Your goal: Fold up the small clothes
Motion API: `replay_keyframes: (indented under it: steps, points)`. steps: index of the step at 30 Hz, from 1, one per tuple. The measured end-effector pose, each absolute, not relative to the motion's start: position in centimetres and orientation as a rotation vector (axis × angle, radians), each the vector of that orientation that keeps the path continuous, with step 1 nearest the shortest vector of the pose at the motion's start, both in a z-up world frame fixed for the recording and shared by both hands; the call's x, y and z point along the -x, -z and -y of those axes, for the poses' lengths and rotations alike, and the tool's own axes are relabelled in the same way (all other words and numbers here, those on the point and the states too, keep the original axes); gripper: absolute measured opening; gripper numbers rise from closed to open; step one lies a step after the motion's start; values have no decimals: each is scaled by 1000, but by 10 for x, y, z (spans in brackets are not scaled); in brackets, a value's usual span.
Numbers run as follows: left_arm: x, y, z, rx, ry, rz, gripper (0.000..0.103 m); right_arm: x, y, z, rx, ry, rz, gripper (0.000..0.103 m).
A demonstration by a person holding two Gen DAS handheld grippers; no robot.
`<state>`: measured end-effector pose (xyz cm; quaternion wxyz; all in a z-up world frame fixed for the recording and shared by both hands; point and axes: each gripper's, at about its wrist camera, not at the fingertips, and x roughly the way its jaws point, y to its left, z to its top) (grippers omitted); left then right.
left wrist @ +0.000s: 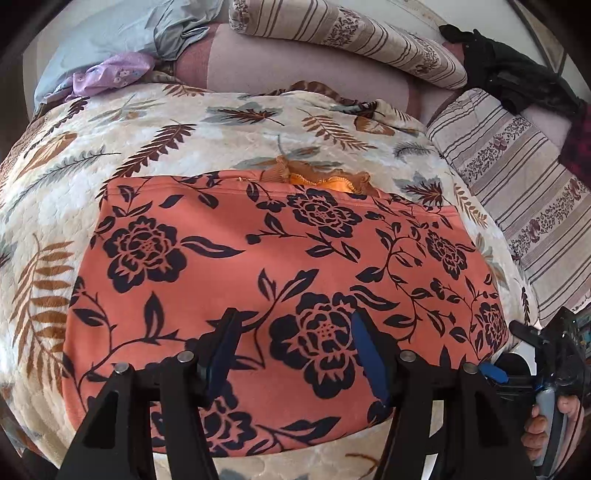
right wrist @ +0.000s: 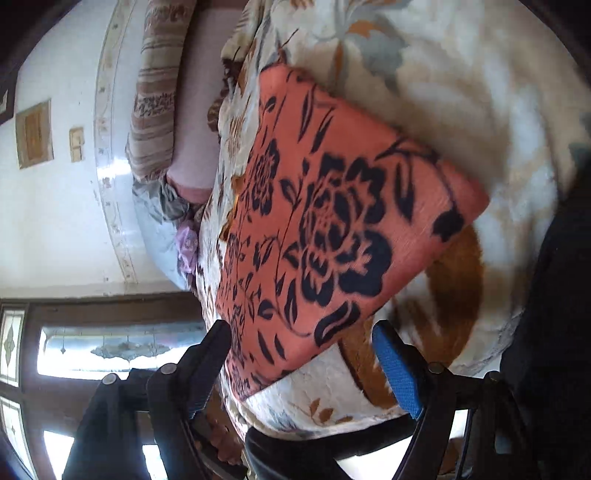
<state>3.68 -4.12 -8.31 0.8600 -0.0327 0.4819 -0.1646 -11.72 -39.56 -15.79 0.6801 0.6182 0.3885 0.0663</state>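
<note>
An orange garment with a black flower print [left wrist: 258, 266] lies folded flat on the leaf-patterned blanket [left wrist: 110, 147]. An orange frilled edge [left wrist: 325, 181] sticks out at its far side. My left gripper [left wrist: 291, 332] is open and hovers over the garment's near half, holding nothing. In the right wrist view, which is rolled sideways, the same garment [right wrist: 332, 221] lies on the blanket [right wrist: 461, 92]. My right gripper [right wrist: 301, 343] is open, its jaws on either side of the garment's near corner, holding nothing. It also shows in the left wrist view [left wrist: 491, 371] at the lower right.
Striped cushions [left wrist: 332, 33] lie at the back and on the right [left wrist: 517, 177]. A pale blue pillow [left wrist: 110, 33] and a purple cloth [left wrist: 110, 74] lie at the back left. Dark clothes [left wrist: 517, 74] lie at the back right. A white wall [right wrist: 55, 221] and a window [right wrist: 110, 350] show beyond the bed.
</note>
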Motion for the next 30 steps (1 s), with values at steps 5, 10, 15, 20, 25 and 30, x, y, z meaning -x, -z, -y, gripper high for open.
replay_keyframes:
  steps: [5,10,15,20,25,30]
  points:
    - [-45,109,56,-8,282,-1074,63,107,154,418,-1342,-36,-843,20]
    - [-46,90,54,24,285,-1074,63,108,117,412,-1050,15,-884,12]
    - [-50,114,70,-88,278,-1105,64,118,143,425,-1135,10,-1001,19]
    - [-47,113,72,-100,268,-1086,65,135,98,448,-1023,47,-941,81]
    - [-46,113,73,-104,262,-1080,65,105,71,486,-1020,-72,-813,92]
    - [-47,113,74,-107,253,-1083,66,12,97,498,-1011,-231,-918,91]
